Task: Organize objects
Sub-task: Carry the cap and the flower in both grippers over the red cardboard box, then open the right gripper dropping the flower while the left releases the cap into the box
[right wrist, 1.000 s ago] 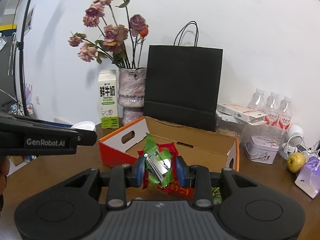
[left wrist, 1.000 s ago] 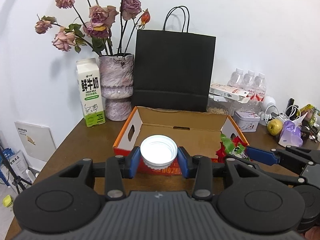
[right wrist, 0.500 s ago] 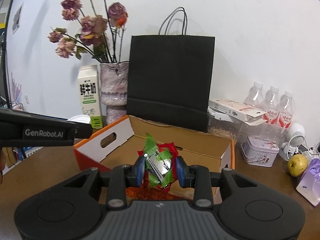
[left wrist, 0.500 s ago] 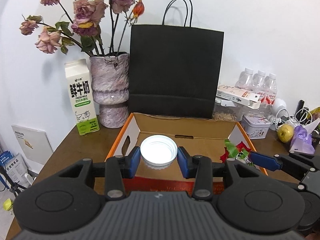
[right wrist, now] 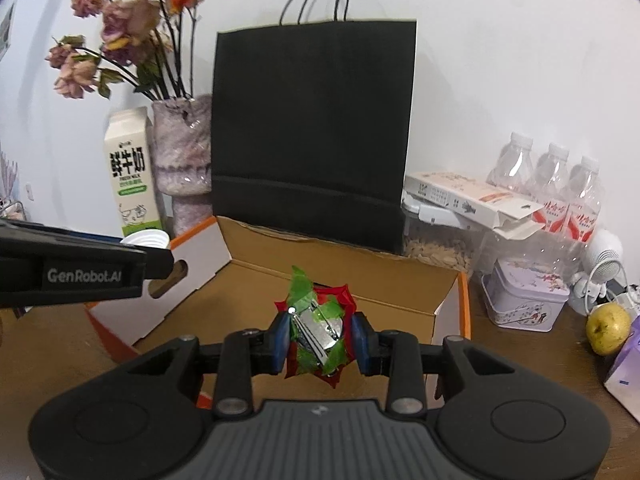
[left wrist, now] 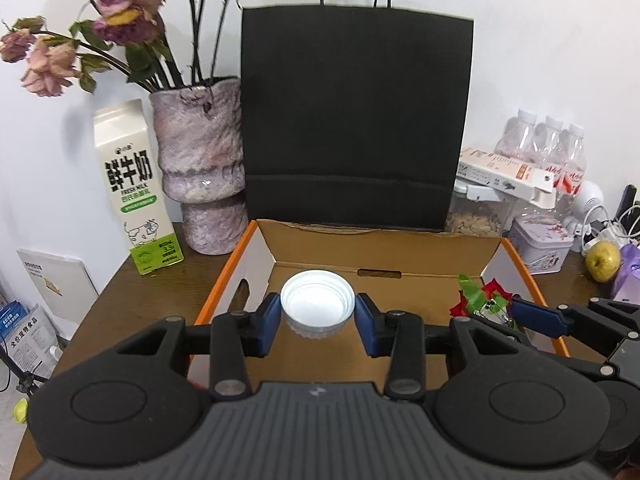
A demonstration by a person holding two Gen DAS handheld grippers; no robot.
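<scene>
A white cap [left wrist: 317, 309] was clamped by the left gripper [left wrist: 317, 322], marked "GenRobot.AI". A red-green foil wrapper [right wrist: 319, 330] was clamped by the right gripper [right wrist: 319, 340]. "FRESH MILK" was printed on the carton [left wrist: 136, 196].

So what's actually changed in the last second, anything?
Both grippers advanced over the cardboard box. The left gripper still clamps the white cup; the right gripper still clamps the red-and-green wrapper. Nothing released; bag, vase and milk carton unmoved.

Bright, even indoor light; strong fisheye bend in both views.
Dark vignette at the corners, soft shadows on the white wall [left wrist: 540, 40], slight blur on the dried roses [right wrist: 120, 20] near the rim.
</scene>
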